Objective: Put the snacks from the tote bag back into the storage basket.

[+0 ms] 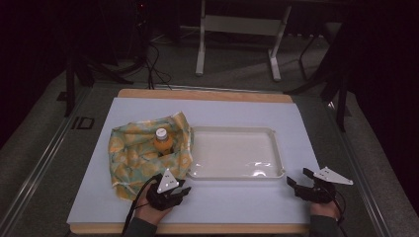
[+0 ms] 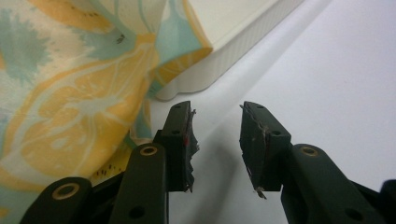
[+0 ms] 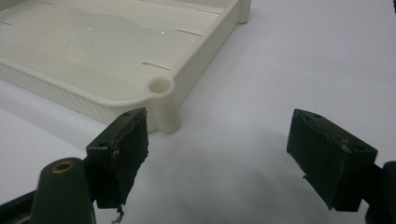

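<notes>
The left gripper sits at the table's near edge, its fingers just beside the cloth bag's near corner, nothing between them. Beyond those fingers lies the bag, a bottle standing in it. The tray touches the bag's right side, ahead and right of them. The right gripper rests just right of the tray's near right corner, its fingers apart from it.
</notes>
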{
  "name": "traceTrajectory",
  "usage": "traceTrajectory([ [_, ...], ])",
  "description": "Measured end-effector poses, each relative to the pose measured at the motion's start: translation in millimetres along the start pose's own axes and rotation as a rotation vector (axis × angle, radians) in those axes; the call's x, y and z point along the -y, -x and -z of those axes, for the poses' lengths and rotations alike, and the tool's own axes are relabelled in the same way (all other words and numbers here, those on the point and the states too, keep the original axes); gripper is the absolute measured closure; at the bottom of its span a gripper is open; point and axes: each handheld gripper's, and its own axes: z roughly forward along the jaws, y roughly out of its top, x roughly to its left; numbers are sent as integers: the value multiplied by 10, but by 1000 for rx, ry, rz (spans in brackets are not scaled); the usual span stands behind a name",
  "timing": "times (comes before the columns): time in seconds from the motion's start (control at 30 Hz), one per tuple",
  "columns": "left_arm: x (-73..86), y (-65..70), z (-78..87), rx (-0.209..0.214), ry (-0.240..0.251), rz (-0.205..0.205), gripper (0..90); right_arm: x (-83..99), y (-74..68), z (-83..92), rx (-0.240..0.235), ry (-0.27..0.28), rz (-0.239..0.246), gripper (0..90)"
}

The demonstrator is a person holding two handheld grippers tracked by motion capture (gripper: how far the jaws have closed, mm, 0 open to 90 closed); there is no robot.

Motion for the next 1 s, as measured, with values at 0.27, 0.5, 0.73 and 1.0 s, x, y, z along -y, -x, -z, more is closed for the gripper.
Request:
traceTrajectory([
  [0.27,-76,-14,165,13,35,1,622,-1,-10,-4,4,-3,12,201],
  [0.5,-114,-25,235,19,48,-9,628,-2,-12,-7,4,-4,14,202],
  [0.73,-139,-34,281,25,44,-16,623,-1,-14,-4,2,-2,15,202],
  [1.0,-187,-42,323,31,46,-8,620,-2,-13,-8,1,-5,16,202],
])
